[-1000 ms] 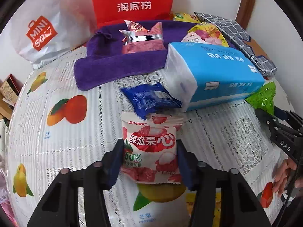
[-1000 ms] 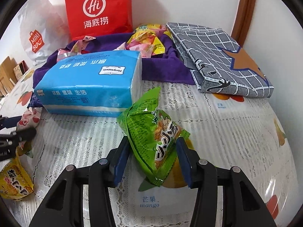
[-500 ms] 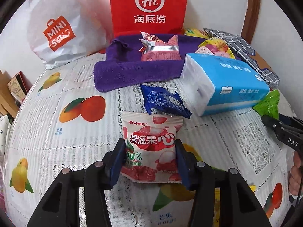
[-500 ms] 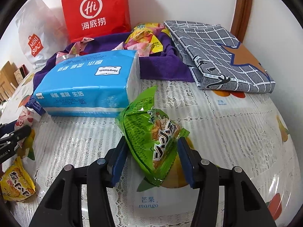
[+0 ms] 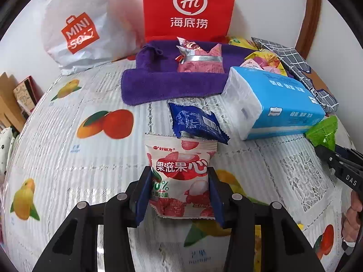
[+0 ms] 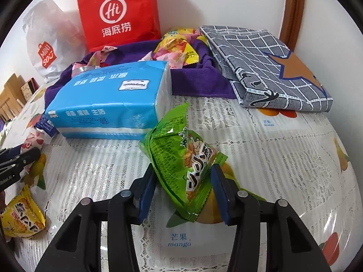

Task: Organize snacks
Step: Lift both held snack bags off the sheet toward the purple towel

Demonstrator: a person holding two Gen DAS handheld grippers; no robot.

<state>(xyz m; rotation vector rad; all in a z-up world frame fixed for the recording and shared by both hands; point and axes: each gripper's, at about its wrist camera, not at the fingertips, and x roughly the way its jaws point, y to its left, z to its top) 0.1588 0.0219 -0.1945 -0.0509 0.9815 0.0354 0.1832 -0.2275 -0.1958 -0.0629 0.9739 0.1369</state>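
The left tongs [image 5: 180, 195] pinch a white and red lychee snack bag [image 5: 180, 176] by its 2 sides, near the middle of the surface [image 5: 68, 158] with fruit pictures. A dark blue snack packet [image 5: 195, 122] lies just behind it, beside a blue tissue pack [image 5: 279, 104]. The right tongs [image 6: 183, 192] pinch a green snack bag [image 6: 181, 158], just near the tissue pack. A yellow snack bag [image 6: 21, 217] lies at the near left. Far back, more snacks [image 6: 179, 47] sit on a purple towel [image 5: 158, 81], in front of a red bag [image 5: 190, 9].
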